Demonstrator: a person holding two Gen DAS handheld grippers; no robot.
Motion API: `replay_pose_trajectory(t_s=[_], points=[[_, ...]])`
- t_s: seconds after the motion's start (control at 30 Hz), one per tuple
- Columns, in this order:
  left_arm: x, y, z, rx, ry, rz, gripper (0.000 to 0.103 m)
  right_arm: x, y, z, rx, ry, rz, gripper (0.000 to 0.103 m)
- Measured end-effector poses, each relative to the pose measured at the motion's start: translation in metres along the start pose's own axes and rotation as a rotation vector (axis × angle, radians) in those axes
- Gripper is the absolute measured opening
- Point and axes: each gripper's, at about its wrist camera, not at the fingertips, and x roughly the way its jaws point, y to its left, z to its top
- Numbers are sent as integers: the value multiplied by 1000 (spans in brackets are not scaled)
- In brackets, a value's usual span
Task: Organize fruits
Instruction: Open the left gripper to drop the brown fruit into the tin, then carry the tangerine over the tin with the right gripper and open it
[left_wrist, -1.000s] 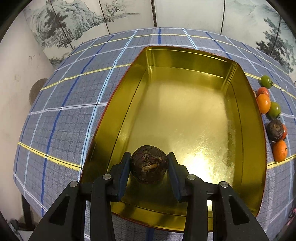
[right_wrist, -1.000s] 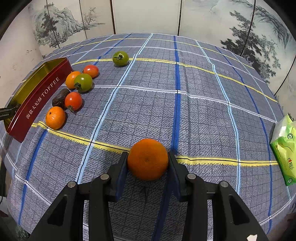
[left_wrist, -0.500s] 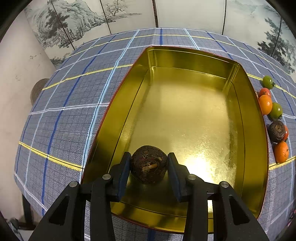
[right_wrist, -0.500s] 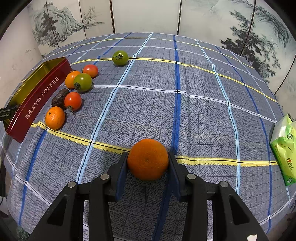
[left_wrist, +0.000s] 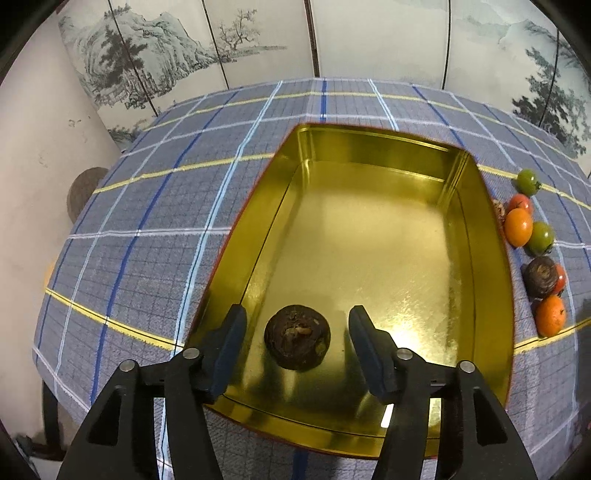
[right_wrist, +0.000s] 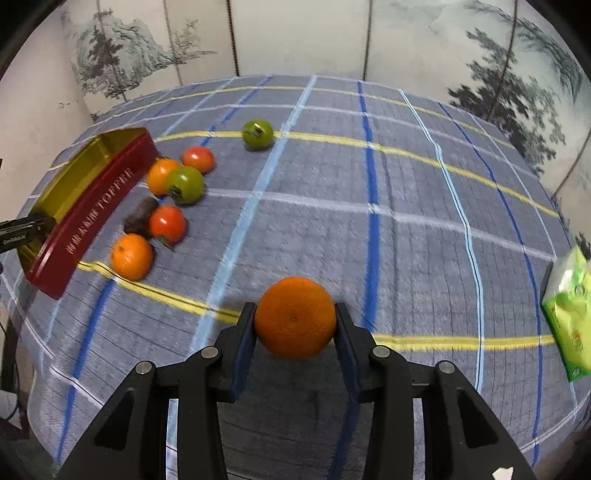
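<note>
A dark brown round fruit (left_wrist: 297, 336) lies on the floor of the gold tin (left_wrist: 480, 288) near its front wall. My left gripper (left_wrist: 295, 334) is open around it, fingers apart from the fruit on both sides. My right gripper (right_wrist: 294, 319) is shut on a large orange (right_wrist: 294, 317) and holds it above the checked cloth. The tin also shows in the right wrist view (right_wrist: 92, 210), red outside, at the far left. A row of fruits lies beside it: an orange (right_wrist: 132, 256), a red tomato (right_wrist: 167, 224), a green tomato (right_wrist: 185, 183).
More fruits lie by the tin: a dark fruit (right_wrist: 140, 219), a small orange (right_wrist: 159, 175), a red tomato (right_wrist: 198, 158), a green tomato (right_wrist: 257, 133) farther back. A green packet (right_wrist: 569, 314) lies at the right table edge. Painted screens stand behind.
My left gripper has opened and let go of the dark fruit, which now rests in the tin. My right gripper has lifted and moved with the orange; its view is blurred.
</note>
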Motion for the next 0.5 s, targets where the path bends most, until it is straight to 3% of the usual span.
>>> replay_pose_trajectory(t_s=[0.17,0.5], points=[[-17,-2,1,-21,-54,-4,67,-11,26,21,-48,-38,45,38],[-46,-1,-7,-69,-145,16,70,-20,109,59,-199,-88,166,38]])
